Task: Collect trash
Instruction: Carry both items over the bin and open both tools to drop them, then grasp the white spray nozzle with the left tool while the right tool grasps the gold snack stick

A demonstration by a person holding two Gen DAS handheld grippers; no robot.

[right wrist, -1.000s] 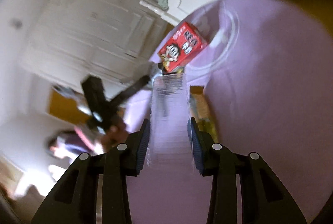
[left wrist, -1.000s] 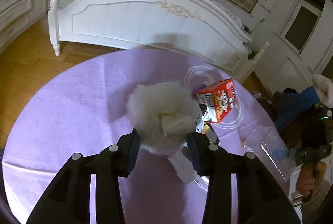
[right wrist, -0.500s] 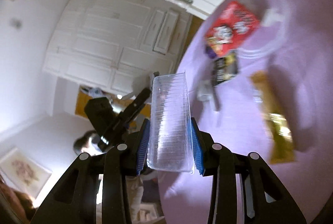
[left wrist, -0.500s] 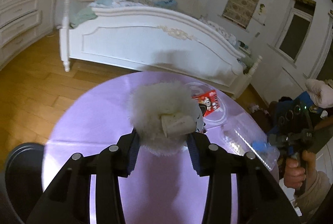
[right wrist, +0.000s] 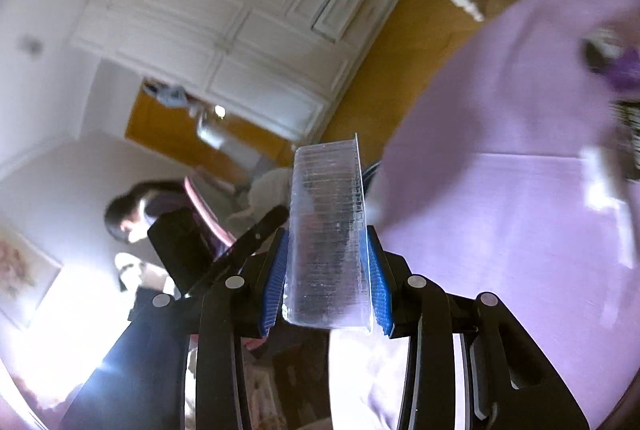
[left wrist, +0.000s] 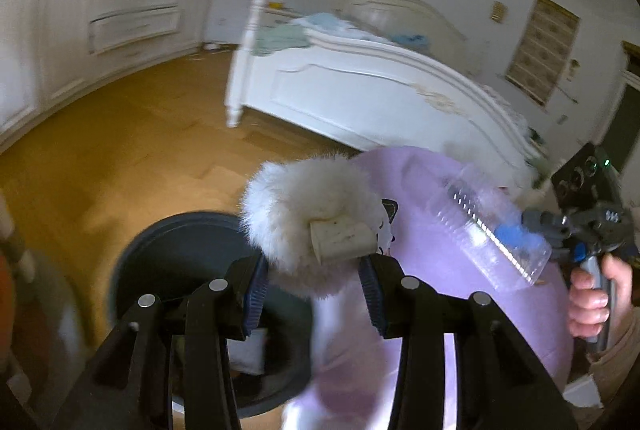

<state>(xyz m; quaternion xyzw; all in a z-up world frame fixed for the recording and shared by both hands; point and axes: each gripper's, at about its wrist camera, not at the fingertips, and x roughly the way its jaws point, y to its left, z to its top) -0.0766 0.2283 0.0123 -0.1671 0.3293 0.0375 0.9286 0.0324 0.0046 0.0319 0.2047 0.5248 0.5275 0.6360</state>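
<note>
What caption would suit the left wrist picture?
Left gripper carries a fluffy white item above a dark bin beside the purple table.

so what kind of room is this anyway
Most likely a bedroom in a home: a white carved bed with bedding piled on it, white built-in wardrobe drawers along the wall, and wooden flooring around a table under a purple cloth.
</note>
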